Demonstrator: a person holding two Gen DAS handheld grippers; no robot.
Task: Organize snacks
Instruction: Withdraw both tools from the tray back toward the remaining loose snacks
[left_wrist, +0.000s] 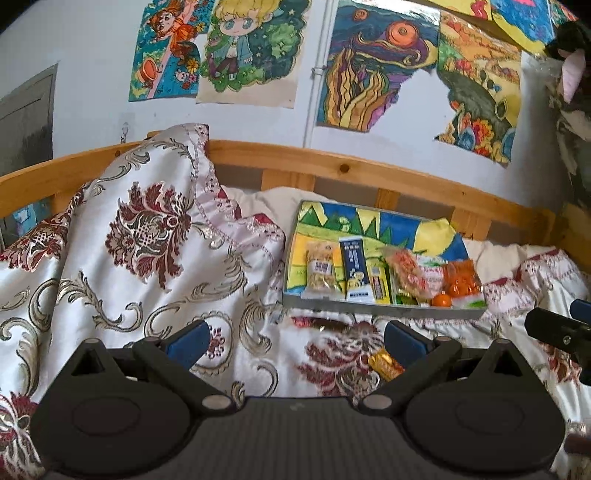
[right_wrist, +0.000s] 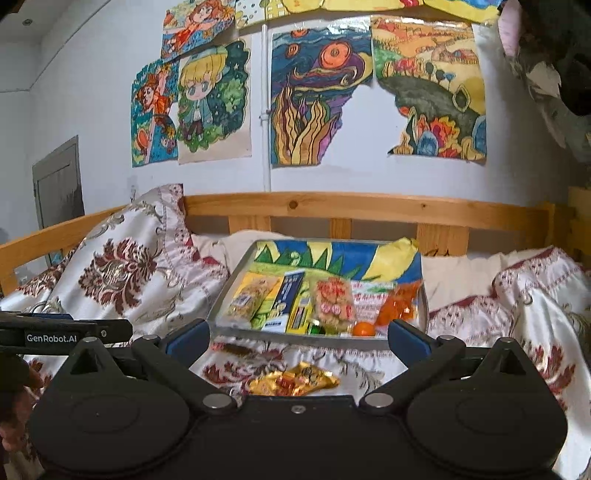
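A grey tray (left_wrist: 380, 309) (right_wrist: 236, 275) lined with a colourful drawing lies on the bed and holds several snack packets, among them a blue box (left_wrist: 355, 271) (right_wrist: 286, 301), an orange bag (left_wrist: 460, 278) (right_wrist: 400, 304) and a small orange (left_wrist: 441, 300) (right_wrist: 364, 328). A gold-wrapped snack (right_wrist: 293, 380) (left_wrist: 386, 363) lies on the bedspread in front of the tray. My left gripper (left_wrist: 295, 341) is open and empty above the bedspread, left of the gold snack. My right gripper (right_wrist: 297, 339) is open and empty, with the gold snack just below between its fingers.
A floral bedspread (left_wrist: 147, 240) is bunched high on the left. A wooden bed rail (right_wrist: 362, 210) runs behind the tray, with drawings on the wall above. The other gripper shows at the right edge of the left wrist view (left_wrist: 554, 332) and the left edge of the right wrist view (right_wrist: 66, 334).
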